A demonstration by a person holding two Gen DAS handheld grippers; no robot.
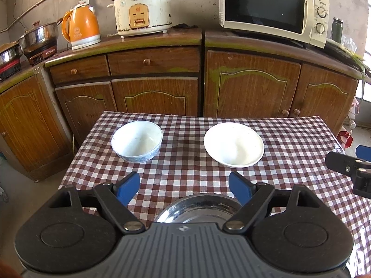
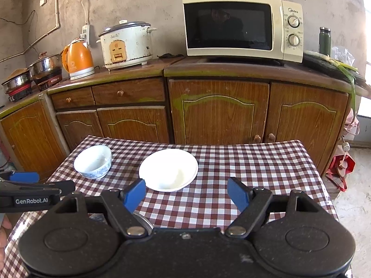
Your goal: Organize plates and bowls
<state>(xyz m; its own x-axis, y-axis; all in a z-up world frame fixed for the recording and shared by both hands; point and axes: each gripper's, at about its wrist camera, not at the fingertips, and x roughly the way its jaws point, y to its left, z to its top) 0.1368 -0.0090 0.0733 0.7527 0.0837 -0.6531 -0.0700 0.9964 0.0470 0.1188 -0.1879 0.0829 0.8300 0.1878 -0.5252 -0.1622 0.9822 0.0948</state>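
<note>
Both the left gripper (image 1: pixel 184 186) and the right gripper (image 2: pixel 186 193) hang with jaws spread, holding nothing. The bowl (image 1: pixel 136 144) sits near the tabletop's (image 1: pixel 301 143) far left corner, the plate (image 1: pixel 234 144) mid-far edge, a steel bowl (image 1: pixel 199 209) at the near edge. A glancing pad could skid the glazed plate; the steel bowl, half hidden, risks being knocked.

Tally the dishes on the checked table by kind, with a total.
Blue-and-white bowl: 1
White plate: 1
Steel bowl, partly hidden under the left gripper: 1
Total: 3
</note>
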